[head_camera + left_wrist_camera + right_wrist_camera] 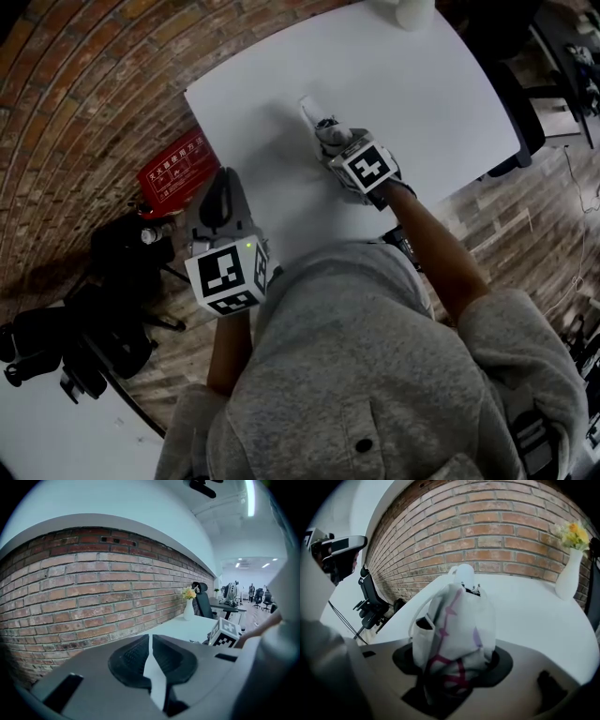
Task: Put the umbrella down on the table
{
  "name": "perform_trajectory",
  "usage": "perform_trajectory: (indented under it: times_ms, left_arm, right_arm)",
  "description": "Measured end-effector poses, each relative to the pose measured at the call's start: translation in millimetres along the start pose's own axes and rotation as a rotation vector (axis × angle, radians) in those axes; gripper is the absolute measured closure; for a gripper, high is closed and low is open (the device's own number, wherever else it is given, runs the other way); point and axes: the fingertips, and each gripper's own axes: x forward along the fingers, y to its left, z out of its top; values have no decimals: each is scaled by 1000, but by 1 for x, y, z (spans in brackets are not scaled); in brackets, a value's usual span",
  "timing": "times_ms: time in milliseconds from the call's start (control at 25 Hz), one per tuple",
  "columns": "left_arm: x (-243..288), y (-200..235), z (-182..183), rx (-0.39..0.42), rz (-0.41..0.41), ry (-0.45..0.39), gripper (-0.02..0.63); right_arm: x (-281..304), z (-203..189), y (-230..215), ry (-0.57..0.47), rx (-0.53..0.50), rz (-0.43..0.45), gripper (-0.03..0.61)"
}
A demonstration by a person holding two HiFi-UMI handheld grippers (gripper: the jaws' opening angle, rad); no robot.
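Note:
A folded white umbrella with pink and purple marks lies between the jaws of my right gripper, which is shut on it. Its rounded tip points away from me, low over the middle of the white table; whether it touches the top I cannot tell. A white strap loops off its left side. My left gripper hovers at the table's near left edge, shut with nothing in it, only a thin slit between its pads.
A white vase with yellow flowers stands at the table's far end by the brick wall. A red box and black office chairs sit on the floor left of the table; another chair stands at its right.

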Motion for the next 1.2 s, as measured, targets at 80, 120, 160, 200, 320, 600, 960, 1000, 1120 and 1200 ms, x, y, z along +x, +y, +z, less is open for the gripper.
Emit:
perform_trajectory:
  times_ms: [80,120,160,200,320,600,960,1000,1120,1200]
  left_arm:
    - [0,0,-1,0,0,1,581]
    - [0,0,-1,0,0,1,581]
    - [1,0,-1,0,0,2,581]
    - [1,1,-2,-1,1,2,581]
    - [2,2,-3,-2,2,3,581]
    - [3,7,-2,-4,2,3,581]
    - [4,6,0,-1,-8,-4,581]
    - [4,6,0,-2,-9,-4,581]
    - [3,4,0,-2,-15,-6,581]
    - [3,5,-1,-4,-18,-8,581]
  right_arm:
    - [0,-2,1,24,4,8,327]
    - [2,-4,2,36,0,13,327]
    - [3,-7,1,55,-5,12,321]
    - [5,-10,1,72,-7,12,312]
    - [8,-13,5,89,-6,30,301]
    - [7,-8,8,74,5,72,264]
    - [-3,-6,11,69,77,123,258]
    - [-4,-7,11,73,73,128,258]
    - [-9,-9,9,65,75,124,258]
    - [-12,-7,5,50,76,108,258]
